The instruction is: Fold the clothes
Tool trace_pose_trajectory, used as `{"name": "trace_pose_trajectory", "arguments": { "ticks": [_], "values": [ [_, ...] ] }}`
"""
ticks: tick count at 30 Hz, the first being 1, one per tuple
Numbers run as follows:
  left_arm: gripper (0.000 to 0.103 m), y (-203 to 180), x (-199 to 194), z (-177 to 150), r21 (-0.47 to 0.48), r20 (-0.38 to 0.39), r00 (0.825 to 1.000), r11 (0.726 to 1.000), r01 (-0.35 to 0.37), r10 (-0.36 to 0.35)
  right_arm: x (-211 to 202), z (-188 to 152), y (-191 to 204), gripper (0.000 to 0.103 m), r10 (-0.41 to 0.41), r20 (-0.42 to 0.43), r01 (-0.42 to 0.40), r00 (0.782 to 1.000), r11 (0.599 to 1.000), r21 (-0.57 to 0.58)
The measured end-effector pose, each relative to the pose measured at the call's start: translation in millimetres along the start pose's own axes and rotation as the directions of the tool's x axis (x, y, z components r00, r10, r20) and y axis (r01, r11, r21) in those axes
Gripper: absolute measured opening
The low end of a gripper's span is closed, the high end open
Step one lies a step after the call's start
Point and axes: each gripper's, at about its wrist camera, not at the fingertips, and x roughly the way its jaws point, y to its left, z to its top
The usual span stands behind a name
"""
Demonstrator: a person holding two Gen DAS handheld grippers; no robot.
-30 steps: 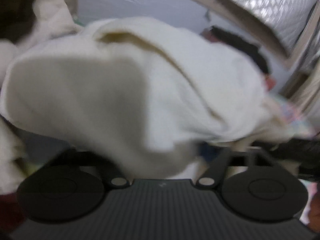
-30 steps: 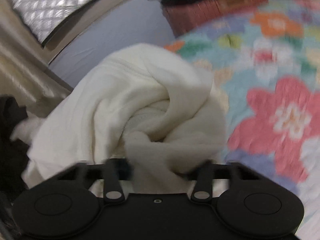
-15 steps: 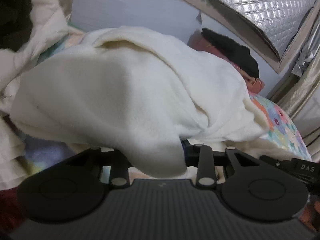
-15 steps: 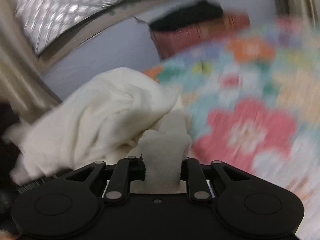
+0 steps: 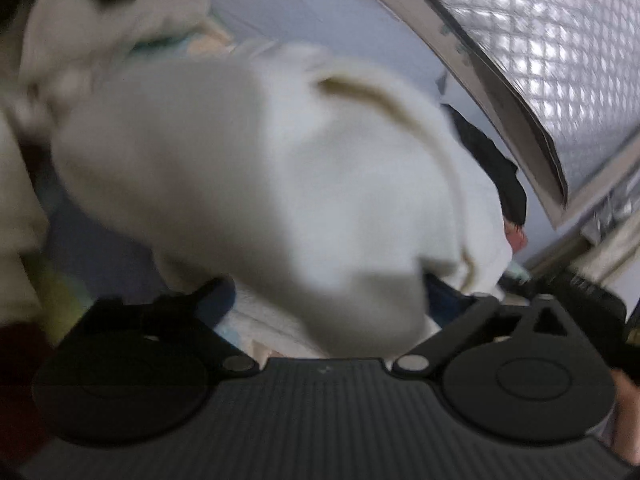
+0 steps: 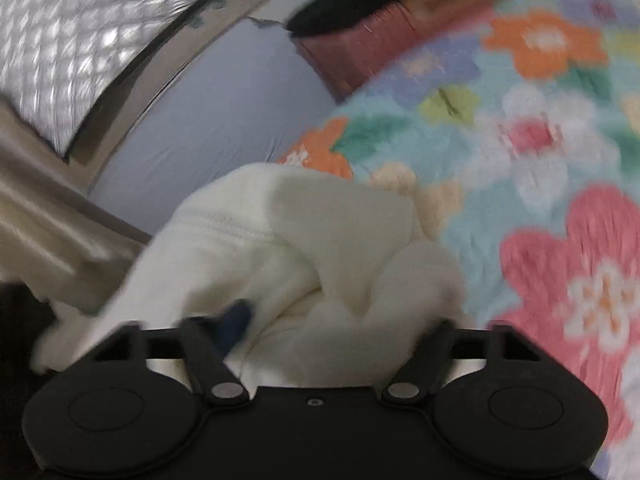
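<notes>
left gripper jaws just sprang wide, cream garment loose between them; right gripper jaws just widened, cloth bunched between; floral blanket at two o'clock.

wrist views, close, shared cream garment

place: home bedroom | evidence: floral blanket on bed, folded clothes, quilted headboard
</notes>
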Motion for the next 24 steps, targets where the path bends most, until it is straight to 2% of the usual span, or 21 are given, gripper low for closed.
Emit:
{"name": "trace_pose_trajectory", "arguments": {
  "ticks": [1,2,4,5,7,8,9,11,13,17,20,24],
  "values": [
    [0.103,2,4,-1,-0.001,0.000,1.000,1.000,0.002,-0.002,-2,-4,9,0.034,-0.019,0.024,0.021,1.000,0.997,-0.068],
    [0.101,3,6,-2,0.003,0.005,1.000,1.000,0.004,-0.004,-9,-10,16,0.032,-0.033,0.065,0.041,0.997,0.990,-0.133],
    [0.088,1,7,-2,0.021,0.014,1.000,1.000,-0.007,0.007,-22,-23,30,0.030,-0.056,0.145,0.091,0.988,0.964,-0.252],
    [0.068,-1,7,0,0.025,0.011,1.000,1.000,-0.002,0.001,-28,-29,37,0.029,-0.064,0.183,0.116,0.981,0.950,-0.290],
    [0.057,-4,6,2,0.024,0.011,1.000,1.000,0.012,-0.012,-39,-34,41,0.028,-0.063,0.238,0.138,0.969,0.938,-0.316],
    [0.048,-7,4,3,0.035,0.019,1.000,0.999,0.012,-0.013,-47,-37,43,0.027,-0.055,0.263,0.143,0.963,0.934,-0.327],
    [0.048,-10,2,4,0.051,0.027,1.000,0.999,0.013,-0.015,-51,-38,45,0.026,-0.054,0.281,0.150,0.958,0.931,-0.334],
    [0.039,-21,-1,6,0.098,0.030,0.999,0.995,0.016,-0.019,-64,-43,52,0.025,-0.069,0.326,0.197,0.943,0.904,-0.379],
    [0.037,-37,-4,7,0.146,0.029,0.999,0.989,0.019,-0.024,-77,-48,60,0.025,-0.082,0.374,0.245,0.924,0.877,-0.413],
    [0.034,-75,-14,5,0.226,0.018,0.996,0.971,0.075,-0.082,-117,-37,53,0.024,-0.110,0.440,0.305,0.891,0.863,-0.402],
    [0.034,-104,-17,3,0.224,0.001,0.989,0.964,0.143,-0.147,-153,-26,39,0.024,-0.133,0.478,0.346,0.868,0.853,-0.391],
    [0.034,-159,-23,-12,0.319,-0.046,0.976,0.922,0.218,-0.215,-211,-21,16,0.024,-0.185,0.530,0.427,0.828,0.820,-0.381]
  ]
}}
